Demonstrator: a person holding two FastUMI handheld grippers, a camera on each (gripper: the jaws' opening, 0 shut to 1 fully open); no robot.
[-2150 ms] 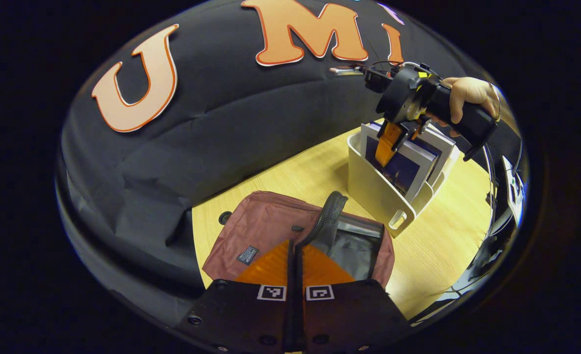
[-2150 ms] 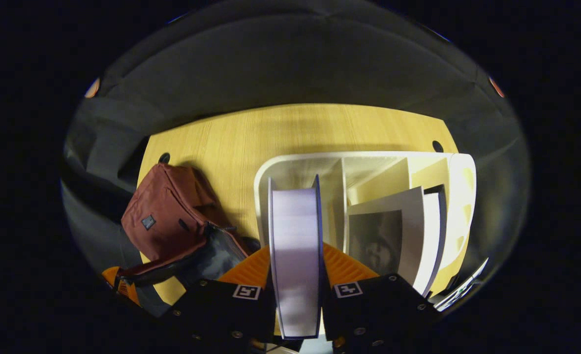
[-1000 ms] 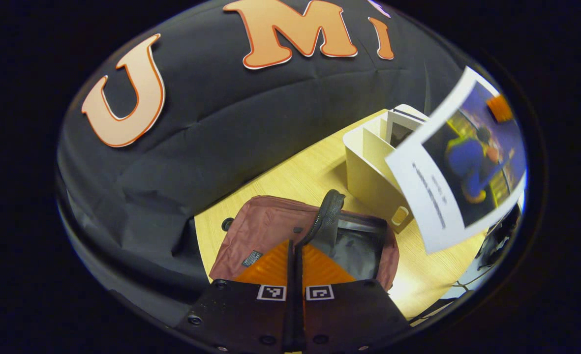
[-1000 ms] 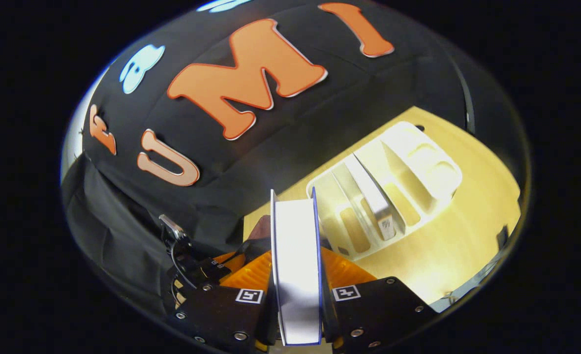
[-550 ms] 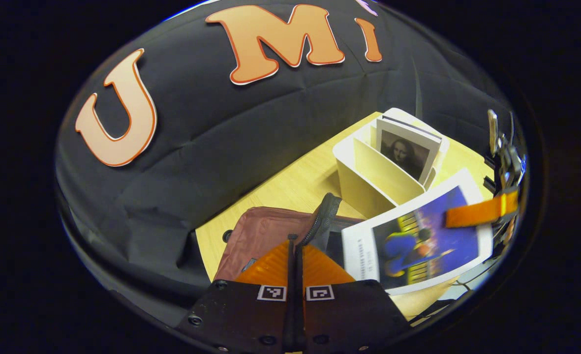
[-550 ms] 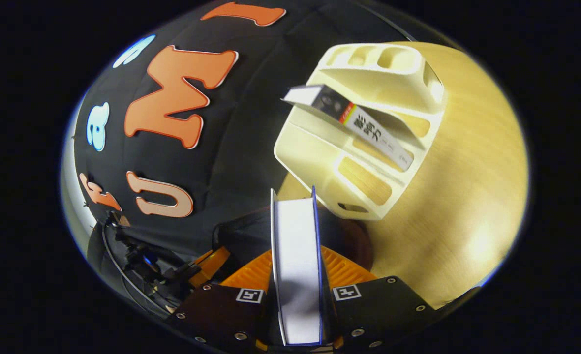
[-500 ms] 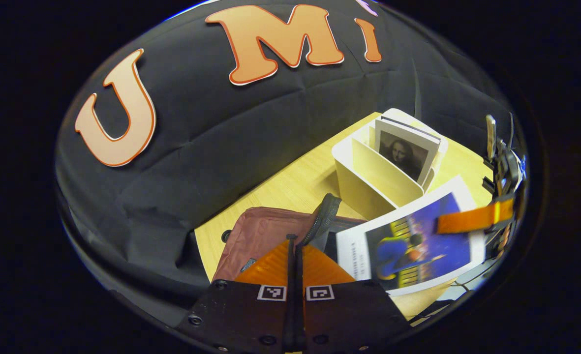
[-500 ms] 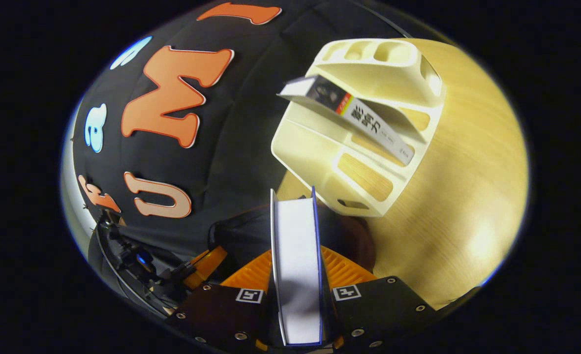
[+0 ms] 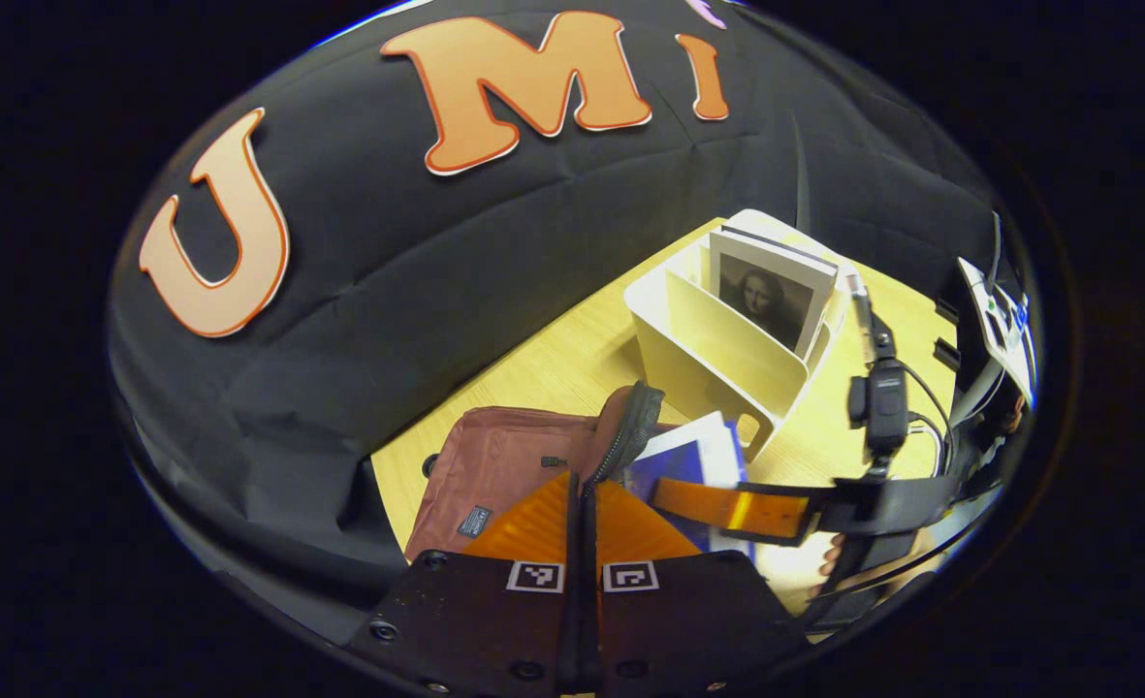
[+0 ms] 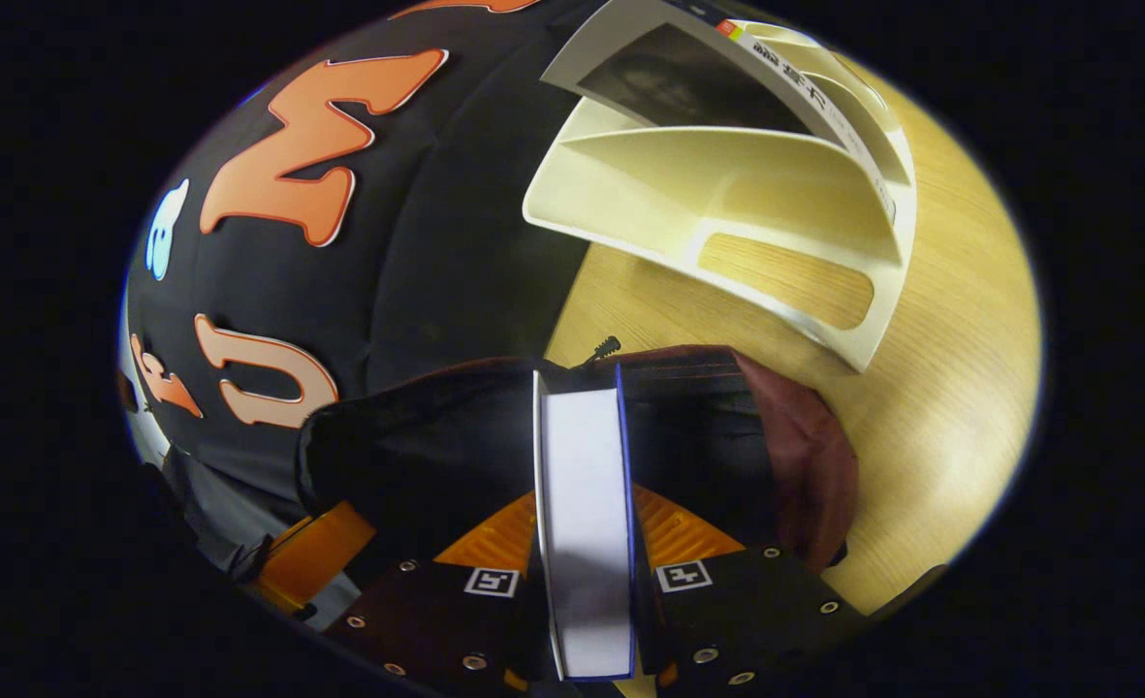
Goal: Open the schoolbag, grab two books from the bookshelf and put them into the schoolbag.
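The maroon schoolbag [image 9: 504,456] lies on the wooden table with its mouth held up. My left gripper [image 9: 582,482] is shut on the bag's zip edge [image 9: 635,427]. My right gripper [image 10: 582,504] is shut on a blue-covered book [image 10: 584,465], whose far end is inside the bag's dark opening [image 10: 436,456]. In the left gripper view the same blue book [image 9: 693,456] sits partly in the bag with the right gripper [image 9: 698,499] on it. A second book with a portrait cover [image 9: 768,296] stands in the cream bookshelf [image 9: 708,344].
The bookshelf [image 10: 727,184] stands just beyond the bag, with its front slots bare and the portrait book [image 10: 688,78] leaning in a rear slot. A hand holds the right gripper's body [image 9: 882,504] at the table's right, with cables there. Black cloth wall behind.
The right gripper lifted the blue book out of the bookshelf, swung it across, and lowered its end into the bag's mouth. The left gripper kept its hold on the zip edge.
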